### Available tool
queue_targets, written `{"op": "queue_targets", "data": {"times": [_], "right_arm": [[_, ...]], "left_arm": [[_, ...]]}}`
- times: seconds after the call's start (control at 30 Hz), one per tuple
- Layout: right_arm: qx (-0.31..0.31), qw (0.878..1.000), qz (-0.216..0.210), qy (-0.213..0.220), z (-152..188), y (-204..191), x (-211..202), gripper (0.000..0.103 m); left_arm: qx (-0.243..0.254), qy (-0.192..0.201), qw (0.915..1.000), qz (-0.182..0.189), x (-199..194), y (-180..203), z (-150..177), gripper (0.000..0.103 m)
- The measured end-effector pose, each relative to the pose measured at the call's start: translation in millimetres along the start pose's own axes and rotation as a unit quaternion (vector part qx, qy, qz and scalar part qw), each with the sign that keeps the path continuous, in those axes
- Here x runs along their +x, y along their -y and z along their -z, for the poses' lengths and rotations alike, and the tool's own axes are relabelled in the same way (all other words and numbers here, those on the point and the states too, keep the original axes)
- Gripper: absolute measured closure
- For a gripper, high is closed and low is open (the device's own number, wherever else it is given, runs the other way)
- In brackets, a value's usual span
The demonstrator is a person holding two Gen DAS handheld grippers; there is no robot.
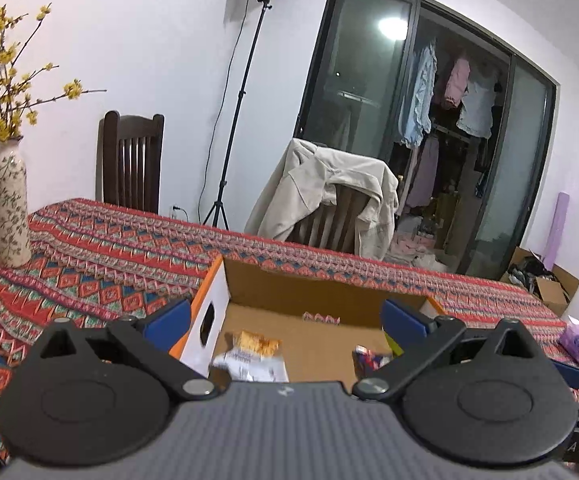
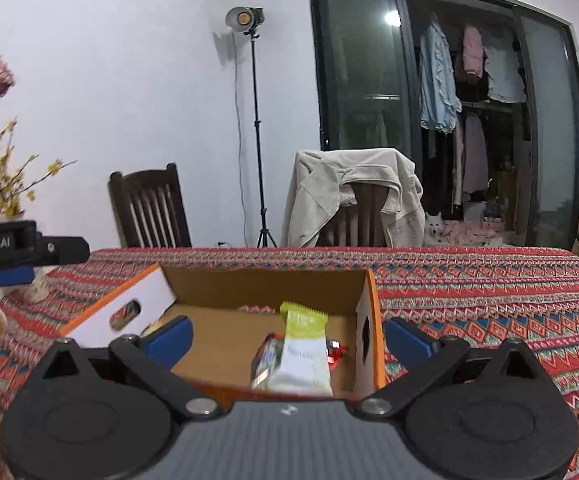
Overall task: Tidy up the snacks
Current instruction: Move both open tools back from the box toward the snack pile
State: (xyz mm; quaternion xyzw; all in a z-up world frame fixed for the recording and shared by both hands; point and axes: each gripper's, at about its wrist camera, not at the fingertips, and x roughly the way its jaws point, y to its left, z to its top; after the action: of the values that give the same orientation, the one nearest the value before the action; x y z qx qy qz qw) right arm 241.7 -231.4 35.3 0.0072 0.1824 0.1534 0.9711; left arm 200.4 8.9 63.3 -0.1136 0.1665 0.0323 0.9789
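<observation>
Both hand-held grippers, left (image 1: 285,316) and right (image 2: 287,334), stand spread wide, blue pads bare. The open corrugated cardboard box (image 2: 265,286) on the woven patterned tabletop (image 2: 469,292) holds crinkled foil snack packets (image 2: 303,356).

The open-topped cardboard box (image 2: 265,284) stands on the patterned tablecloth (image 2: 469,292), its upright walls barring any sideways entry; from above its mouth is unblocked. Inside it, a green-and-white packet (image 2: 303,356) and a red wrapper (image 2: 335,354) crowd the right end, another packet (image 1: 249,356) the left, with bare floor between. Left of the box a vase (image 1: 7,204) rises; right of it the cloth lies open.
</observation>
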Motion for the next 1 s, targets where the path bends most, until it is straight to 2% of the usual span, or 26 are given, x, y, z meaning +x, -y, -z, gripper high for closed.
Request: {"op": "queue_targets", "data": {"times": [0.57, 1.0], "right_arm": [[-0.003, 0.998, 0.001, -0.065, 69.8, 21.1, -65.2, 0.0], [0.001, 0.997, 0.015, -0.082, 87.0, 28.8, -79.7, 0.0]], "left_arm": [[0.008, -0.074, 0.9971, -0.018, -46.6, -36.2, 69.6, 0.0], [0.011, -0.084, 0.9963, -0.015, -57.9, -36.7, 77.3, 0.0]]}}
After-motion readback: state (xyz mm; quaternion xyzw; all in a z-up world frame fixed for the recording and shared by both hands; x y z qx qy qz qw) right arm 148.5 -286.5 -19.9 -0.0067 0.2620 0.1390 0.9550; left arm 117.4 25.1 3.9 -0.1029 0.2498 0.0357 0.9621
